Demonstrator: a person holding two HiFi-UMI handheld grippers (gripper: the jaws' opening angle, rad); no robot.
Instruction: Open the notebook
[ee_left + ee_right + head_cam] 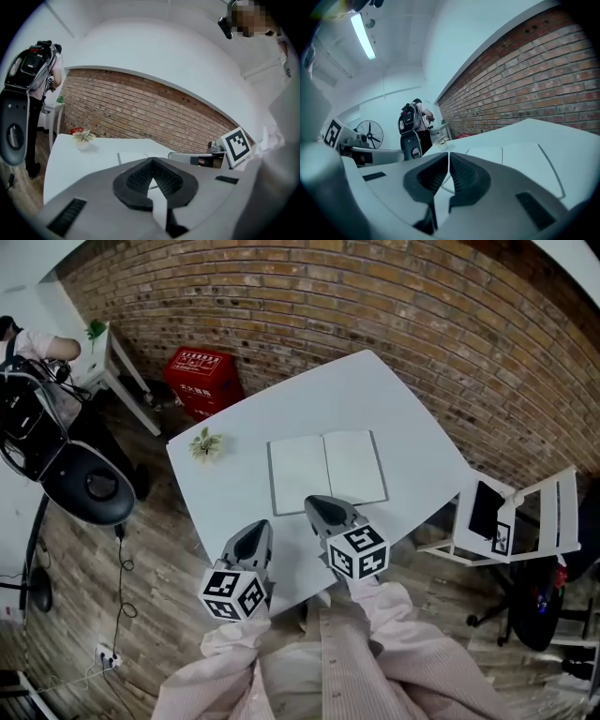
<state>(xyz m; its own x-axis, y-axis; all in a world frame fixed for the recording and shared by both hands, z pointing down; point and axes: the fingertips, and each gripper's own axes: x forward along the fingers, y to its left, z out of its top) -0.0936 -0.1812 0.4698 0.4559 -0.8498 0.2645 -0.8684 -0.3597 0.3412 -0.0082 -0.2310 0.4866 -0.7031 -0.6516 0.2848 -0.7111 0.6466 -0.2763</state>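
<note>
One white table (394, 399) sits under both tongs. The notebook (328, 470) lies open and flat just ahead of them. The left tongs (255, 527) and right tongs (319, 504) are each pressed together, pinching nothing. A small plant (205, 443) stands farther ahead, leftward.

White notebook (326, 470), white table (394, 399), red brick wall (375, 296).
</note>
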